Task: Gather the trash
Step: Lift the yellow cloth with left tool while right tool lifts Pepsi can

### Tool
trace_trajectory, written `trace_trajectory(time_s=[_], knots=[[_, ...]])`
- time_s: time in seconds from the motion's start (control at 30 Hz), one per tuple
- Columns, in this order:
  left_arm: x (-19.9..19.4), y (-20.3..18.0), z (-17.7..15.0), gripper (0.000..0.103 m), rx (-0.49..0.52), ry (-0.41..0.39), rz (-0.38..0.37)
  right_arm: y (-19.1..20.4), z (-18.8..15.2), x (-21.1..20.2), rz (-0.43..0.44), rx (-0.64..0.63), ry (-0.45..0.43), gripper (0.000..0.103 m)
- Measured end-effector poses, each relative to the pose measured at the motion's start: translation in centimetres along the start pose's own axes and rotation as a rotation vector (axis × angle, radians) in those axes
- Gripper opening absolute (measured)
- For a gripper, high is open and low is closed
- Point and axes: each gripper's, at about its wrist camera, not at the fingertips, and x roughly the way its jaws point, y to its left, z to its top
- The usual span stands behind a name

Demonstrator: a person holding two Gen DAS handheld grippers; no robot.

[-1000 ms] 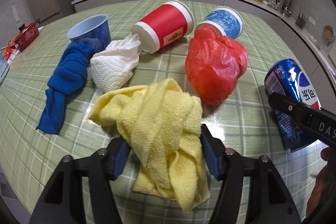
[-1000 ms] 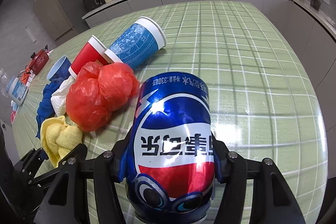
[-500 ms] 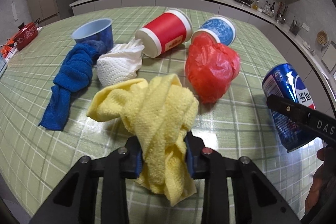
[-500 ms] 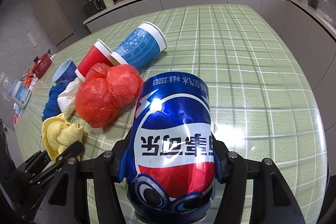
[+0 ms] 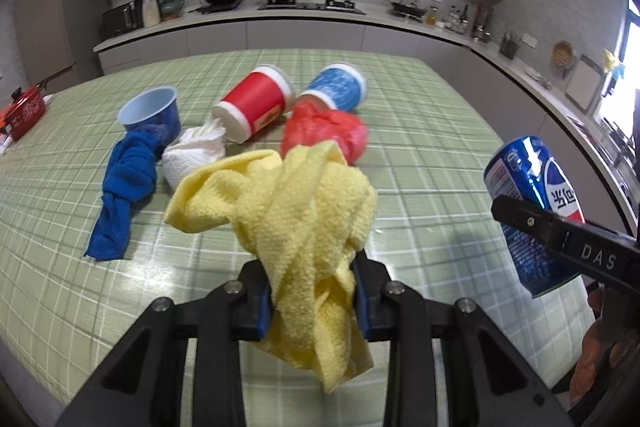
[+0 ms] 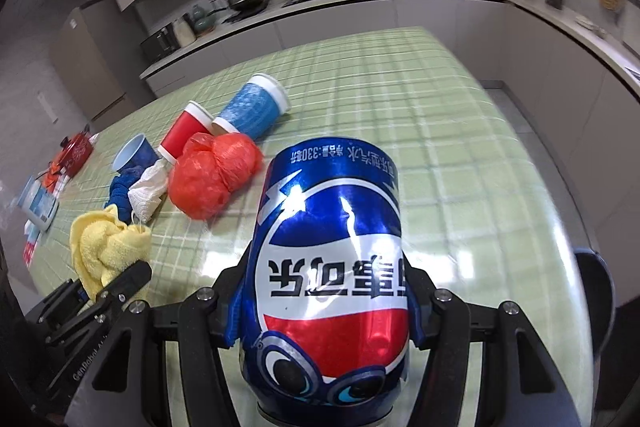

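My left gripper (image 5: 312,291) is shut on a yellow cloth (image 5: 296,203) and holds it above the green checked table (image 5: 432,147). The cloth also shows in the right wrist view (image 6: 104,243). My right gripper (image 6: 326,291) is shut on a blue Pepsi can (image 6: 332,267), held off the table; the can also shows at the right of the left wrist view (image 5: 532,203). On the table lie a red plastic bag (image 5: 332,131), a red paper cup (image 5: 252,103), a blue paper cup (image 5: 336,87), a small blue cup (image 5: 150,109), a white paper towel wad (image 5: 192,155) and a blue cloth (image 5: 124,183).
A red box (image 5: 22,109) sits at the table's far left edge. A white device (image 6: 38,203) lies at the left edge in the right wrist view. Kitchen counters (image 5: 280,15) run behind and to the right. A dark chair (image 6: 596,279) stands by the table's right side.
My left gripper closed on the yellow cloth and lifted it off the table. My right gripper kept its hold on the can and rose as well.
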Motion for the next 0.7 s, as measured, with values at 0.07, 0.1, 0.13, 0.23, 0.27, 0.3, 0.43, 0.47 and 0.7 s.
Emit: trace_trajectory(time_s=[0.07, 0.1, 0.13, 0.23, 0.27, 0.3, 0.43, 0.47, 0.7], knots=[[-0.4, -0.9, -0.3, 0.033, 0.023, -0.002, -0.031, -0.8, -0.8, -1.1, -0.020, 0.024, -0.004, 0.063], [-0.5, -1.5, -0.4, 0.033, 0.036, -0.002, -0.048, -1.5, -1.4, -2.0, -0.038, 0.041, -0.007, 0.063], [-0.6, -2.1, -0.6, 0.033, 0.049, -0.002, -0.063, -1.9, -1.8, -2.5, -0.048, 0.050, -0.009, 0.063], [-1.0, -3.9, -0.9, 0.033, 0.067, -0.003, -0.099, -3.8, -2.9, -4.3, -0.077, 0.081, -0.015, 0.063], [-1.2, -4.4, -1.1, 0.033, 0.070, -0.005, -0.107, -4.4, -3.1, -4.8, -0.081, 0.092, -0.018, 0.063], [-1.5, -5.1, -1.2, 0.033, 0.078, -0.010, -0.114, -5.2, -3.3, -5.5, -0.086, 0.105, -0.025, 0.063], [-2.4, -8.1, -1.6, 0.033, 0.105, -0.028, -0.134, -7.7, -4.0, -7.4, -0.094, 0.124, -0.053, 0.063], [-2.7, -9.1, -1.6, 0.033, 0.114, -0.036, -0.137, -8.3, -4.1, -7.7, -0.094, 0.126, -0.059, 0.063], [-2.9, -18.6, -2.3, 0.033, 0.132, -0.061, -0.156, -17.7, -5.3, -11.8, -0.087, 0.159, -0.101, 0.063]])
